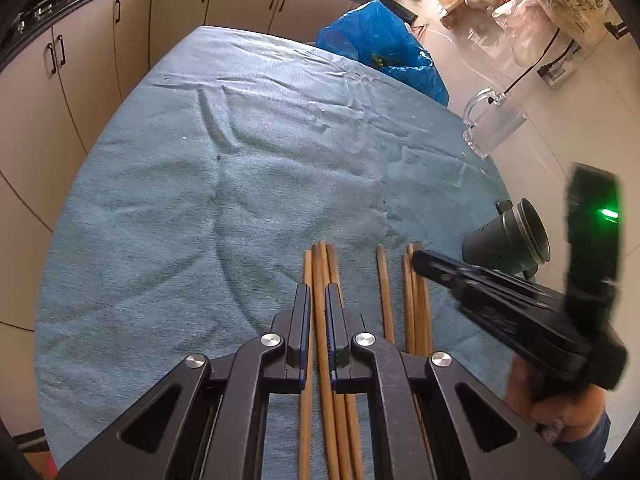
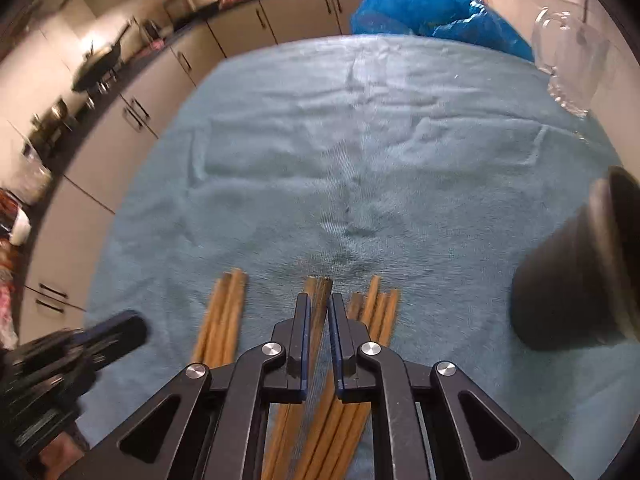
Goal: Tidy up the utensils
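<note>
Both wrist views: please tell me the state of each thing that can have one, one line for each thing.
Left hand-held gripper: shut on one chopstick.
Right hand-held gripper: shut on chopsticks.
Chopsticks: lying flat on the cloth, in loose groups.
Black holder: tipped on its side, mouth open; its inside is not visible.
Glass mug: lying on its side.
Blue bag: crumpled at the far edge.
Cloth: spread out, wrinkled.
Cabinets: doors closed.
</note>
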A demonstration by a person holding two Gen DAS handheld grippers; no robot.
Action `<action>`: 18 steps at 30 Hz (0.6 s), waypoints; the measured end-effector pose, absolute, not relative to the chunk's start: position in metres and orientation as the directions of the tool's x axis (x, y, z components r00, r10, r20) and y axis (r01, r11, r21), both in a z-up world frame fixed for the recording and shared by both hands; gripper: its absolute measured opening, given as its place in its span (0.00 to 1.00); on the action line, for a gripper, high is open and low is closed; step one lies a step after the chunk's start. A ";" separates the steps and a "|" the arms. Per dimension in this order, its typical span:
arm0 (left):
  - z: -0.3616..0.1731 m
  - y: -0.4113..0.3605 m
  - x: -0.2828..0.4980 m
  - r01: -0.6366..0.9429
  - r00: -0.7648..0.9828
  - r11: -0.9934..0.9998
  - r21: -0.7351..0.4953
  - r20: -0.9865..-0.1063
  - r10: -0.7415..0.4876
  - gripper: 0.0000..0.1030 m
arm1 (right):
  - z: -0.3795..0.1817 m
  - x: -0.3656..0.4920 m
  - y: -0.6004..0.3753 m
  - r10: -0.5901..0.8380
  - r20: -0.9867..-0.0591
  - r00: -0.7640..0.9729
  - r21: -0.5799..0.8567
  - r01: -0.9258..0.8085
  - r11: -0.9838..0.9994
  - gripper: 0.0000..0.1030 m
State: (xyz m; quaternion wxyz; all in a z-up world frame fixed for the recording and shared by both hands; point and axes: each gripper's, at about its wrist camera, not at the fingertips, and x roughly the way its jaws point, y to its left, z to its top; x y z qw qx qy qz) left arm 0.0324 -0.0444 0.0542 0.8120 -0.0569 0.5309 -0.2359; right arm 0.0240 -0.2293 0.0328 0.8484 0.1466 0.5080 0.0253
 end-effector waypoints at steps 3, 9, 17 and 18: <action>0.051 -0.056 0.035 0.334 0.293 0.873 -0.356 -0.841 -0.455 0.07 | 0.048 0.009 -0.235 0.221 -0.817 0.532 0.320 0.100 0.942 0.09; 0.037 -0.090 0.045 0.347 0.235 0.868 -0.356 -0.863 -0.448 0.17 | 0.079 -0.030 -0.254 0.231 -0.746 0.625 0.367 0.096 0.925 0.09; 0.014 -0.136 0.059 0.349 0.195 0.887 -0.303 -0.902 -0.385 0.23 | 0.101 -0.069 -0.270 0.226 -0.685 0.693 0.387 0.082 0.918 0.09; 0.011 -0.141 0.061 0.345 0.201 0.895 -0.283 -0.909 -0.365 0.23 | 0.102 -0.072 -0.272 0.227 -0.679 0.698 0.389 0.080 0.918 0.09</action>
